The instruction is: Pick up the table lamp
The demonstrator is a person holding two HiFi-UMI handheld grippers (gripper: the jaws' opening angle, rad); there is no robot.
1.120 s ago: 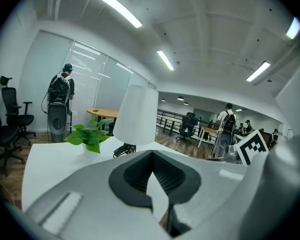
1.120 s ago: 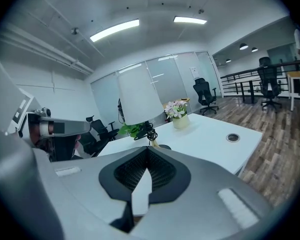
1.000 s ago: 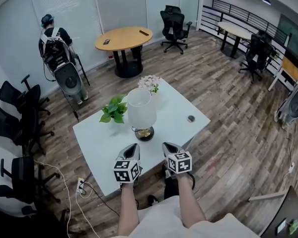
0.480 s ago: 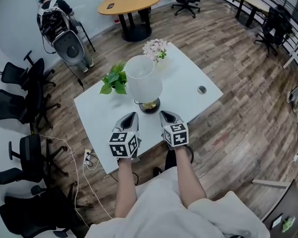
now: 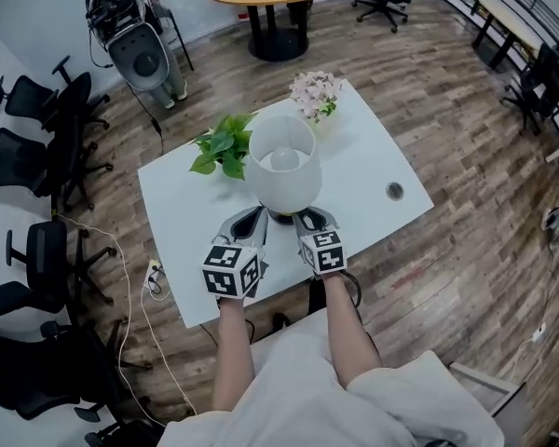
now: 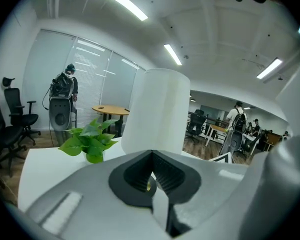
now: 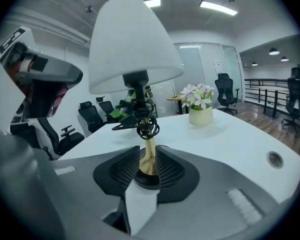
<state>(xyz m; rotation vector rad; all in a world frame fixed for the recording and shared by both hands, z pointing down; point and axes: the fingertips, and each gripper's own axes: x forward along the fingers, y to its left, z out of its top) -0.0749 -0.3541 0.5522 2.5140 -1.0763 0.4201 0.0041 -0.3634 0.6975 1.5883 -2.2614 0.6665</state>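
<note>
The table lamp (image 5: 282,170) sits unlifted on the worktop (image 5: 182,240), straight ahead of both grippers. The right gripper (image 7: 149,153) has just been opening its jaws, which flank the lamp's stem (image 7: 148,163), seemingly unclamped. The left gripper (image 6: 151,154) is closed and empty. Gripping and lifting remain.

Open tabletop (image 5: 373,156) right of lamp (image 5: 281,161); plant (image 5: 224,144), flowers (image 5: 317,93) crowd far side

White square counter (image 5: 182,222), standing on wood-plank floor (image 5: 466,212). On it:
- table lamp (image 5: 282,170), white shade, upright, near the front edge;
- leafy green pot plant (image 5: 224,145), just beside the lamp, to its far left;
- pot of pale pink flowers (image 5: 317,94), at the far corner.

Round grommet (image 5: 395,191) set in the top, right side, well apart from the rest.
</note>
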